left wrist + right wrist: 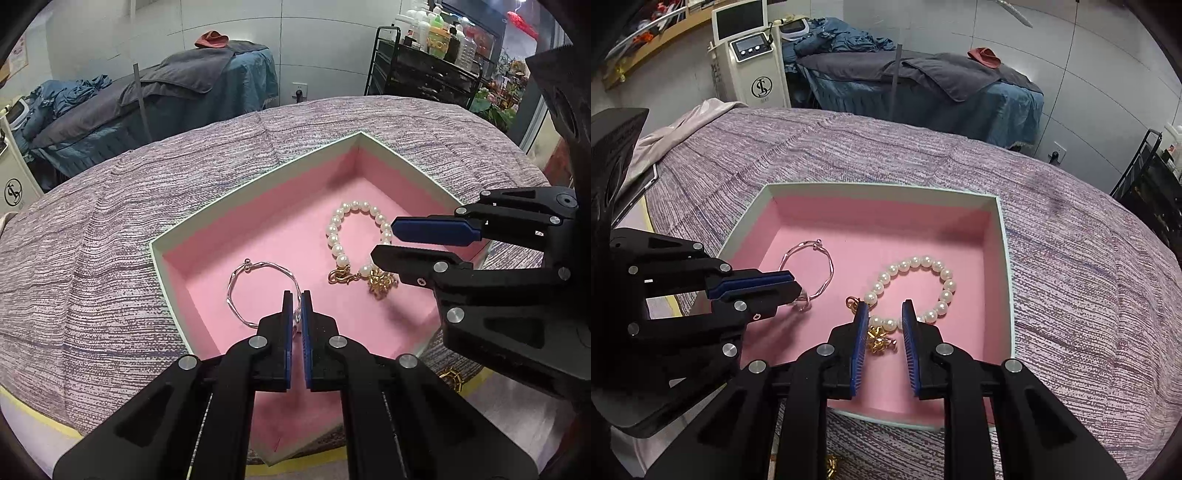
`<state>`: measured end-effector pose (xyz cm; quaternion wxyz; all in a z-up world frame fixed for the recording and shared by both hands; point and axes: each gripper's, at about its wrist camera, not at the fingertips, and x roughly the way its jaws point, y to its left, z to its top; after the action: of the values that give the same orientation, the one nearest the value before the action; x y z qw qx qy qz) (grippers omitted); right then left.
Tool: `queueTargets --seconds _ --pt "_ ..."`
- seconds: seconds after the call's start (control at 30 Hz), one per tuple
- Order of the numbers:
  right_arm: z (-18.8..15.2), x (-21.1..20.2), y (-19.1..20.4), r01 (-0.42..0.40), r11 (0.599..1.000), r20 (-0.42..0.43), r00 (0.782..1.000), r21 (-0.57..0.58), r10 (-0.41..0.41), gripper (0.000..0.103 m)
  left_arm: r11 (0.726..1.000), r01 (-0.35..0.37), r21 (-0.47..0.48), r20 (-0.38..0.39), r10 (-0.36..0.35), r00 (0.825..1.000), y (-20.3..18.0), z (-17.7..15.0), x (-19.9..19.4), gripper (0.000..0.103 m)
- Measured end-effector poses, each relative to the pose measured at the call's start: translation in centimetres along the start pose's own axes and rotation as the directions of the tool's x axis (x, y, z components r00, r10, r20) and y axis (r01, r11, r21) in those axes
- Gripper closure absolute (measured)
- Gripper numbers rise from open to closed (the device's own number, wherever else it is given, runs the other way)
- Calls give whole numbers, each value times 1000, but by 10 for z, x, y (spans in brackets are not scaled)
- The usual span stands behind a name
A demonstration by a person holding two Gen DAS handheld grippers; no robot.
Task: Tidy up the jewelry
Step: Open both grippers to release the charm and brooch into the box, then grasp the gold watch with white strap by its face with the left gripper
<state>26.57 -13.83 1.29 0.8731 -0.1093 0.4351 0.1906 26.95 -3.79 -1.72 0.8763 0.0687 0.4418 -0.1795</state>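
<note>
You are looking at a box (1004,236) showing pale mint-white walls around a pink lining, a silver bangle (809,269) glinting, a pearl bracelet (923,284) glowing creamy white with a gold clasp, a cloth (1071,266) running in mottled purple-grey streaks, your black tools (884,325) wearing blue pads (860,332).

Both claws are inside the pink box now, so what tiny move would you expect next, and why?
Probably the left gripper opens to let go. It is pinched on the silver bangle, which already lies on the floor of the pink box. The right gripper is open above the pearl bracelet, which lies in the box too.
</note>
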Motion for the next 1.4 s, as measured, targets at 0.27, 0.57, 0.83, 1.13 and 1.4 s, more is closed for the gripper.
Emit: queueTargets --seconds 0.27,0.57,0.83,1.13,1.4 --pt "-10 -41 -14 37 995 97 994 96 -46 50 995 -40 -92 161 54 985 14 -14 -53 22" --pt "-54 -69 -20 38 980 122 991 195 -63 42 992 -37 -122 241 65 968 6 -66 -93 22" --pt "-88 -74 -13 40 973 98 993 228 -64 38 999 -2 -41 267 12 964 -30 -110 -105 15" --pt "-114 -75 -11 34 970 71 996 242 -52 38 996 -12 91 227 -9 974 -64 -129 -89 16" --pt "-126 -77 -8 32 971 60 997 237 -48 38 982 7 186 190 -43 981 -75 -124 -73 41"
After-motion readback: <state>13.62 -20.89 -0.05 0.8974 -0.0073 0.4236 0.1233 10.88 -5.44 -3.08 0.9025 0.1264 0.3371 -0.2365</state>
